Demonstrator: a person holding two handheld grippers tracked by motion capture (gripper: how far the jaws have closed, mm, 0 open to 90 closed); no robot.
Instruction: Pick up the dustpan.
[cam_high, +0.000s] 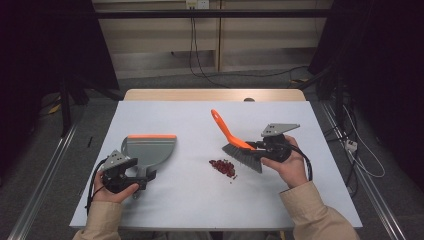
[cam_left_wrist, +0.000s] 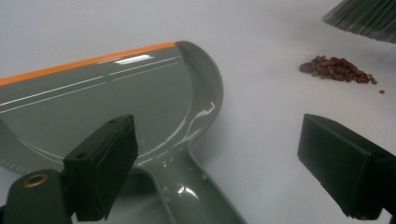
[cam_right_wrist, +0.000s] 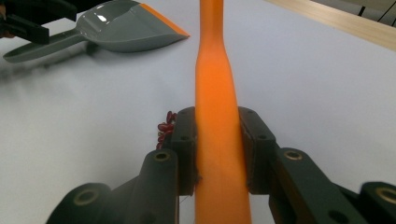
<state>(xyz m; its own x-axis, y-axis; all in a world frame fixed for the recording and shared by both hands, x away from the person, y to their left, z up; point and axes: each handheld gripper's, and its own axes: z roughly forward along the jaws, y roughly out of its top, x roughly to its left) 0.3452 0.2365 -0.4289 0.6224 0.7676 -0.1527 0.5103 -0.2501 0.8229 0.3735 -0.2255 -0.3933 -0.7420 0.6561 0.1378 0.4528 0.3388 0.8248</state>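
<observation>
Low in the frame, left gripper (cam_high: 142, 181) straddles the dustpan (cam_high: 149, 148) handle, jaws wide, needing to close, while right gripper (cam_high: 256, 145) clamps the brush (cam_high: 235, 142) beside the beans (cam_high: 223, 167).

Beige sleeves (cam_high: 310, 210), black grippers with grey three-cornered plates (cam_high: 279, 129).

Beans (cam_high: 223, 167) between dustpan (cam_high: 148, 150) and brush (cam_high: 242, 150)

Evenly and softly lit from above, with the white table (cam_high: 200, 200) bright and the room around it falling into near black. Faint, soft shadows under the dustpan (cam_high: 149, 150) and brush (cam_high: 235, 142). Streaks of glare on the dustpan's glossy grey inside. Brush handle blurred close to the lens; near jaws soft, slightly grainy overall.
</observation>
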